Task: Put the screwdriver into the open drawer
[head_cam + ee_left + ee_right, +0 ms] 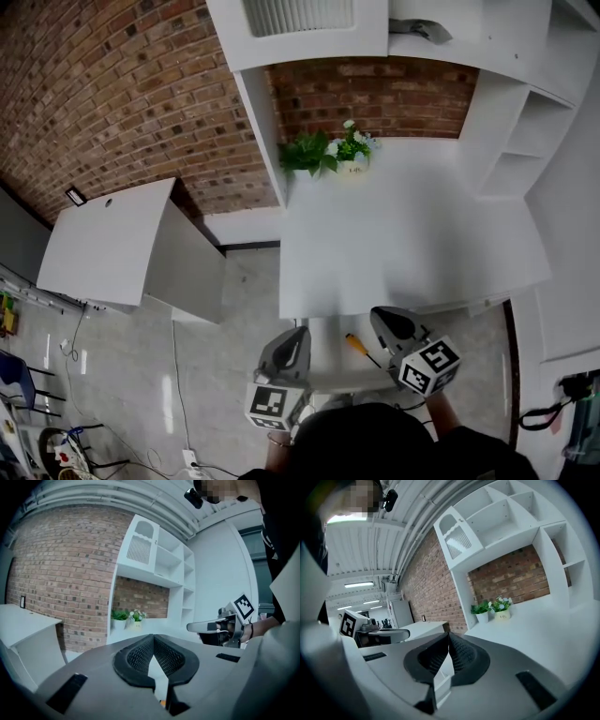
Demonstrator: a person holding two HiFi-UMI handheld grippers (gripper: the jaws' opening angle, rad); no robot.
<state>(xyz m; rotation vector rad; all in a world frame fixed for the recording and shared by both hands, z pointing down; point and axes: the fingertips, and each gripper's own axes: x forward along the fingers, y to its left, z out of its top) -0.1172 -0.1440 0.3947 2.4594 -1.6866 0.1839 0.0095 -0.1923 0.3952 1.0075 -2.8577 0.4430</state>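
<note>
The left gripper (292, 342) and right gripper (389, 323) hang side by side before the white desk (412, 244), each with its jaws closed together on nothing. Between them the screwdriver (359, 348) lies in the open drawer (328, 366) under the desk's front edge. Potted plants (337, 150) stand at the far back by the brick wall (112, 84), and a low white cabinet (112, 239) sits well off to the left.

2 grey claws (302, 330) (382, 316) (black-and-white marker cubes (269, 403) (429, 364))

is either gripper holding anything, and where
Nothing. Left gripper and right gripper are shut and empty; the screwdriver lies in the drawer.
</note>
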